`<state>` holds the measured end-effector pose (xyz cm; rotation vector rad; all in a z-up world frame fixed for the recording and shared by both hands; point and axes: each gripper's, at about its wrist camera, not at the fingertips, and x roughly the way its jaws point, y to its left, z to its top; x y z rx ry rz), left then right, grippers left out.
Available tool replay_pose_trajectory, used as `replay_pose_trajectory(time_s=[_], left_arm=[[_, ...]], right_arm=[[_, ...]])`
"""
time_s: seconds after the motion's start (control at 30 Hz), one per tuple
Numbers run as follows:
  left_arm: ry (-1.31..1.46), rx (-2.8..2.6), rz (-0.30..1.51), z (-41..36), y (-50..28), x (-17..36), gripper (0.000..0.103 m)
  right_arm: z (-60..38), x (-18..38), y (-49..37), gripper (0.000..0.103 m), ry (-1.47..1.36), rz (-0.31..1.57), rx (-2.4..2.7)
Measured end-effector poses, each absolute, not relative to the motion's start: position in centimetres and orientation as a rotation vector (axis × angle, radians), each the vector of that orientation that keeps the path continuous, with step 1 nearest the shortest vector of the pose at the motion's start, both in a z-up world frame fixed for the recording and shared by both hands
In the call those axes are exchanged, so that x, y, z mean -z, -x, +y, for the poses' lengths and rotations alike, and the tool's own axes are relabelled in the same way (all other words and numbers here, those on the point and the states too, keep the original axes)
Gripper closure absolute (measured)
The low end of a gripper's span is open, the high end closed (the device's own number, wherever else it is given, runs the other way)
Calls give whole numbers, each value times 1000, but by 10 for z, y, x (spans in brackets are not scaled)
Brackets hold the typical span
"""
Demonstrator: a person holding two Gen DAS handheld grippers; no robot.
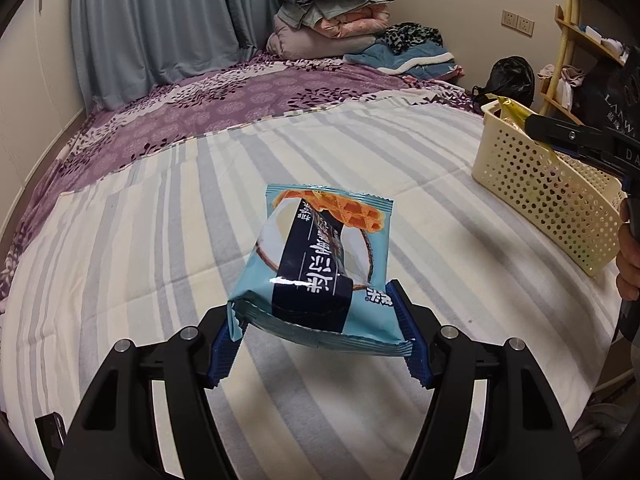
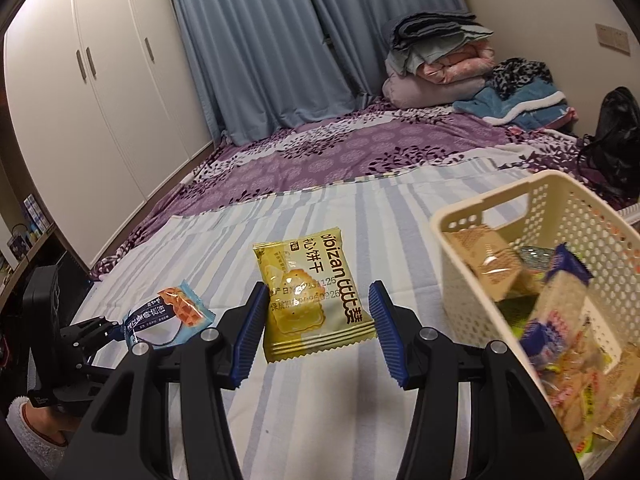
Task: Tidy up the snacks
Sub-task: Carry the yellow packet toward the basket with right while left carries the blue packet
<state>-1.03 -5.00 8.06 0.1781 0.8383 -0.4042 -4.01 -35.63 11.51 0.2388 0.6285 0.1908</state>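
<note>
My left gripper [image 1: 316, 320] is shut on the near end of a light-blue waffle snack packet [image 1: 316, 248], which hangs in the air above the striped sheet [image 1: 160, 240]. The right wrist view shows this same packet [image 2: 168, 316] in the left gripper [image 2: 116, 330] at the lower left. My right gripper [image 2: 318, 320] is shut on a yellow biscuit packet [image 2: 312, 300], lifted off the bed just left of a cream perforated basket [image 2: 480, 200]. Several wrapped snacks lie in that basket. From the left wrist, the right gripper [image 1: 560, 136] holds the yellow packet [image 1: 516, 112] over the basket [image 1: 540, 184].
A purple patterned blanket [image 1: 240, 96] covers the far half of the bed. Folded quilts [image 1: 328, 20] are piled by the blue curtain. A black bag [image 1: 508, 76] and a wooden shelf [image 1: 576, 40] stand behind the basket. White wardrobe doors [image 2: 100, 80] line the left side.
</note>
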Motion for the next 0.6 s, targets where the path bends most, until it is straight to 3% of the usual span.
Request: replay_pose_trajectory(time_s=[0.6], left_arm=[[-231, 485, 781, -110, 9, -106, 34]], right_arm=[[-449, -124, 90, 51, -304, 560, 3]])
